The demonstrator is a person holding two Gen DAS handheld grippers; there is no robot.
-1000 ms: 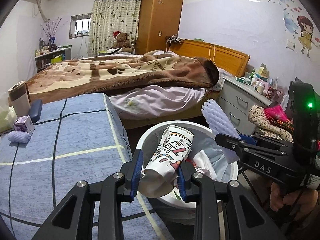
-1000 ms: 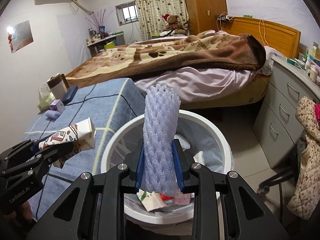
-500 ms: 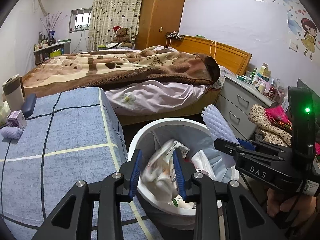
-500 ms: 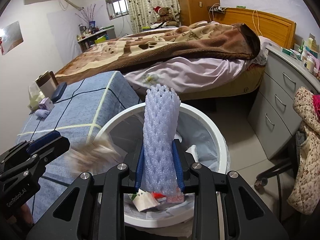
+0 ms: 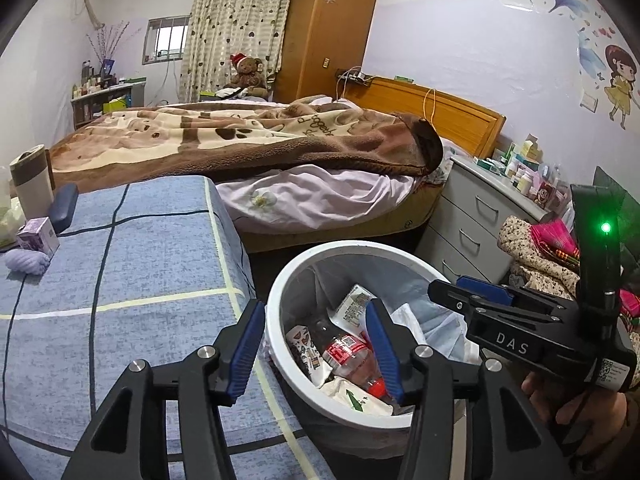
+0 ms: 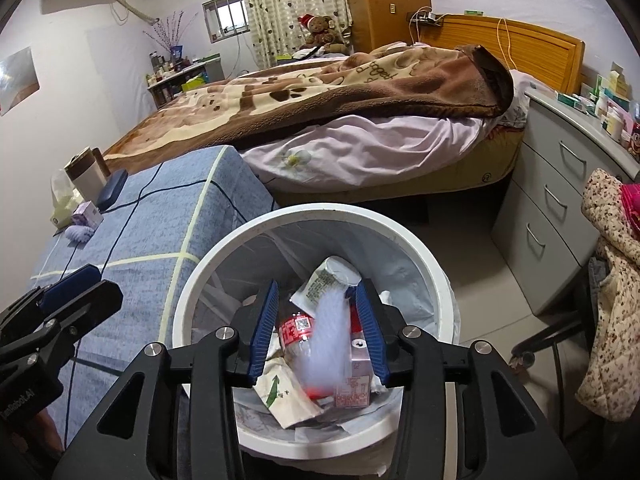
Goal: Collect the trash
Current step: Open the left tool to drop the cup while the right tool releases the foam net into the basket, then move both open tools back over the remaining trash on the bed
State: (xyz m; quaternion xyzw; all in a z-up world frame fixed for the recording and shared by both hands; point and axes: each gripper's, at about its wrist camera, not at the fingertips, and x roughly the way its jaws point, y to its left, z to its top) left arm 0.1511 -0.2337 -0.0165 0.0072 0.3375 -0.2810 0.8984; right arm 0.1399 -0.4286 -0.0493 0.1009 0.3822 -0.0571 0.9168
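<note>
Both grippers are black frames with silver screws and ribbed blue fingers [image 5: 245,347]; the right gripper [image 5: 472,294] reads "DAS", with a green light.

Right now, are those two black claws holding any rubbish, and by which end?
Nothing. Both the left gripper and the right gripper are open over the bin; a blurred purple foam net is dropping between the right one's fingers.

Left gripper [image 5: 316,344] fingers [image 5: 245,350] apart, over trash bin [image 5: 280,364]
</note>
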